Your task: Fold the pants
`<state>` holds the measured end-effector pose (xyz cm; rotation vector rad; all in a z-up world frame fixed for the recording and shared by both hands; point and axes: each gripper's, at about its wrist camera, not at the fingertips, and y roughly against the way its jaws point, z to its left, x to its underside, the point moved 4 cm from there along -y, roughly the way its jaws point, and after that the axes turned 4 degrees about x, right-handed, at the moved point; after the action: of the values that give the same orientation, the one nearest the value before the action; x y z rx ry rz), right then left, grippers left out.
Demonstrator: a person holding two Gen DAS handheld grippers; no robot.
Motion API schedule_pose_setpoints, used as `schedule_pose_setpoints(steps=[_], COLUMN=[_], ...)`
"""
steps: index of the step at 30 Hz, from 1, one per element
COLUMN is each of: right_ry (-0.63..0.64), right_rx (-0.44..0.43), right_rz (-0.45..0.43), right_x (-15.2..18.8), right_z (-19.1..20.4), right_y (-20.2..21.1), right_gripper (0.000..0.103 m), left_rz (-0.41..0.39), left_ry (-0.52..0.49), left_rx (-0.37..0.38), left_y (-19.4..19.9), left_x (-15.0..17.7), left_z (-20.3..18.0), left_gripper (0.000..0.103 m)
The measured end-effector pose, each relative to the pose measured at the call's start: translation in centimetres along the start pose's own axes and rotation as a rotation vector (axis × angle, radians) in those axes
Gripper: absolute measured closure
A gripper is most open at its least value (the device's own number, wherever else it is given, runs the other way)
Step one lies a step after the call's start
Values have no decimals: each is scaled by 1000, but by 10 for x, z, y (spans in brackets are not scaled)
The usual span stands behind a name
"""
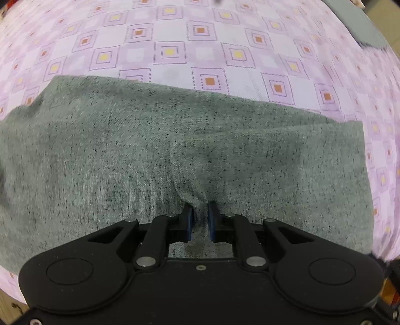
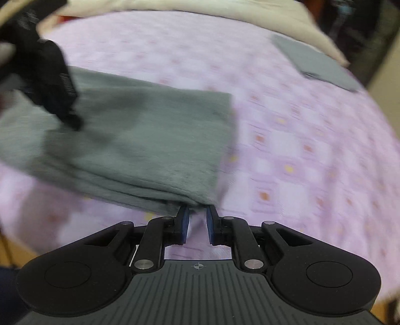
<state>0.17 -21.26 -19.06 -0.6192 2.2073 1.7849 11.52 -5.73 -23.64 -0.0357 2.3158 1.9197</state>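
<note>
Grey speckled pants (image 1: 105,155) lie folded across a lilac checked bed sheet (image 1: 200,55). My left gripper (image 1: 200,212) points straight down and is shut on a raised pleat of the cloth near its middle. The right wrist view is blurred. There the pants (image 2: 150,135) run from the left to a corner at my right gripper (image 2: 197,212), whose blue pads (image 2: 185,220) pinch that near corner at the very tips. Lilac sheet shows through the gap lower down. In the same view the left gripper (image 2: 75,122) appears as a black shape standing on the pants at the upper left.
A flat folded grey item (image 2: 317,62) lies at the bed's far right corner, also in the left wrist view (image 1: 362,27). Cream bedding (image 2: 287,15) lines the far edge. Lilac sheet (image 2: 312,155) spreads to the right of the pants.
</note>
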Motion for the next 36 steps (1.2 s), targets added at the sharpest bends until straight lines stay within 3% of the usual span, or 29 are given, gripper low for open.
schedule_pose_setpoints(steps=[2,5,6,7,9,14,18,22,24,25,27,32,36], right_ry=[-28,-67,-74,-81,-89,-82,-120,-133,-117,-148,-269,-337,-411], right_rx=[65,94,107,133,159,210,282,286,356,387,363,276,124], right_rz=[-14,-60,-67,-76,-80,-37,-54,-50,-46,-34,-3,16,4], right_x=[3,1,1,0,-1,-2,-1,-7,-5,-1,11,26,39], right_z=[5,15,19,25,30,43,37,29,23,13,-6,-20,-44], right_y=[4,14,16,18,15,2,0,-12,-16,-16,-15,-14,-12], right_gripper=[79,72,65,46,28,28,28,28,28,18,3,3,3], left_rz=[10,21,25,30,41,63,66,67,68,69,70,66,63], left_ry=[-33,-94,-114,-132,-151,-177,-198,-217,-222,-224,-222,-208,-192], left_rx=[-5,-11,-11,-9,-2,23,35,43,46,47,49,46,45], left_y=[-2,-3,-3,-4,-5,-7,-7,-4,-4,-4,-3,-3,-1], left_x=[-1,-2,-2,-3,-6,-13,-15,-10,-9,-9,-9,-8,-8], left_z=[-3,-9,-10,-11,-12,-8,-8,-6,-5,-6,-6,-4,-3], left_gripper=[84,84,84,84,84,84,83,83,83,82,81,78,76])
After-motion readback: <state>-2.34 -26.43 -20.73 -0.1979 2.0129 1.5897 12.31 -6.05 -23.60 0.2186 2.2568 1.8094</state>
